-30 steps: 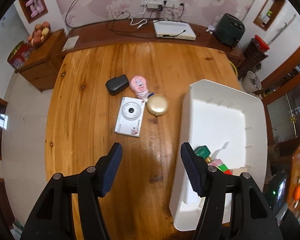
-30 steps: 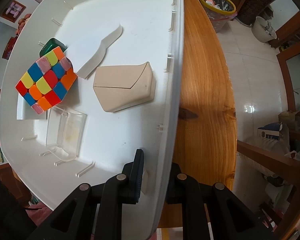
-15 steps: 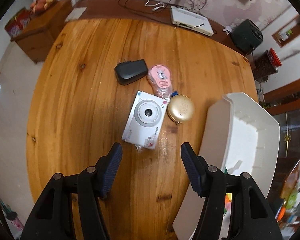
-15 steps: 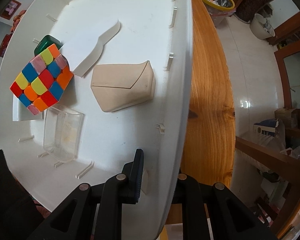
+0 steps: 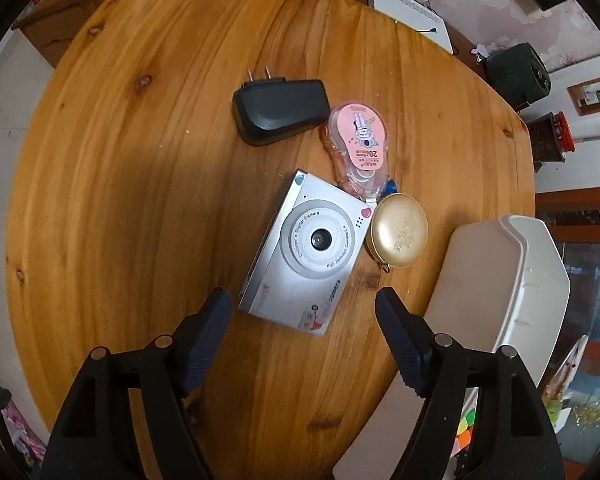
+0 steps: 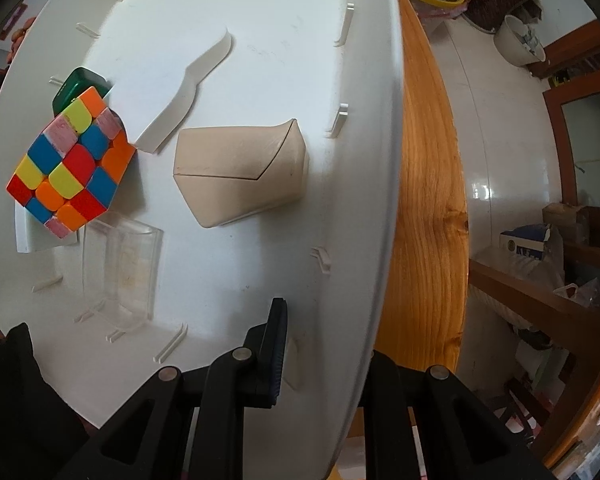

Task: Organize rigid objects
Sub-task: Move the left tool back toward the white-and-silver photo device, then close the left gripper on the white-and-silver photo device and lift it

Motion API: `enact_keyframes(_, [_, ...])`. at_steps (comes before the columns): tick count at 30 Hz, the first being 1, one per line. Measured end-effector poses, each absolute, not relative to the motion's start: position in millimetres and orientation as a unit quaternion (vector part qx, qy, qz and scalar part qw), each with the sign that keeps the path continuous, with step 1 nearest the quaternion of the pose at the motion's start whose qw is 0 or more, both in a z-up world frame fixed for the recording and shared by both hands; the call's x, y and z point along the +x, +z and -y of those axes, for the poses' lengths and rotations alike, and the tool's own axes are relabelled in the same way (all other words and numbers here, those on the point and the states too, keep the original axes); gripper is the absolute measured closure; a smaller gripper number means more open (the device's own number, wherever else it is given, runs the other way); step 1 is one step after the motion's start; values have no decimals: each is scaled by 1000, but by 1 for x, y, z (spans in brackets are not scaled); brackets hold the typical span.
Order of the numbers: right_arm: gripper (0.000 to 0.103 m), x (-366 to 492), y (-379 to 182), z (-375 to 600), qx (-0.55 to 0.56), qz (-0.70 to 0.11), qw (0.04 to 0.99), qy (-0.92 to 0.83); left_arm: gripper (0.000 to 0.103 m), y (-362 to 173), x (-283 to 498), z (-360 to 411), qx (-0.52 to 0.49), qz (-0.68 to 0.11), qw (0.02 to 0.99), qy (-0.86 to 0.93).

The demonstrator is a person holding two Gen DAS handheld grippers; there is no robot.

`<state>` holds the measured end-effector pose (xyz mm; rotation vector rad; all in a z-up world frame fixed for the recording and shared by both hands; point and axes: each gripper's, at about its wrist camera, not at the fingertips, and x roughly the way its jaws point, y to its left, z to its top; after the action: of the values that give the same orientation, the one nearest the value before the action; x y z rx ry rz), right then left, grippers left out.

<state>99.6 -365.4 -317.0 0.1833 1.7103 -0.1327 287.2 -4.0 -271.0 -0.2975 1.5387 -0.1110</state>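
Left gripper (image 5: 303,308): jaws wide apart, bare table (image 5: 140,184) on its left. Camera (image 5: 308,256) just ahead, marked "Children's Digital Camera". Gold case (image 5: 399,229) touches its right; lettering unreadable. Pink tape dispenser (image 5: 358,140), "20", and black charger (image 5: 280,110) beyond. Right gripper (image 6: 324,344): clamped on tray (image 6: 372,160) rim, outer finger hidden; cube (image 6: 70,162) inside

From the left wrist we look steeply down on the wooden table (image 5: 140,200), close above the white camera (image 5: 308,256). From the right wrist we look along and into the white bin (image 6: 364,160), very near its wall. Both views share that bin (image 5: 536,280), its cube (image 6: 70,160) and the table (image 6: 424,200).
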Motion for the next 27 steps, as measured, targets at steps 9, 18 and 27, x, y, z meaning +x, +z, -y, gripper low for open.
enact_keyframes(9, [86,104,-320,367,85,-760,642,-62,25,-289,296,12,-120,-707,696,-44])
enact_keyframes(18, [86,107,-323,369,88,-764,636,-63,24,-297,300,6,-118,-720,683,-21])
enact_keyframes(27, [86,104,-321,370,92,-761,639,-65,25,-298,310,15,-108,-724,681,-19])
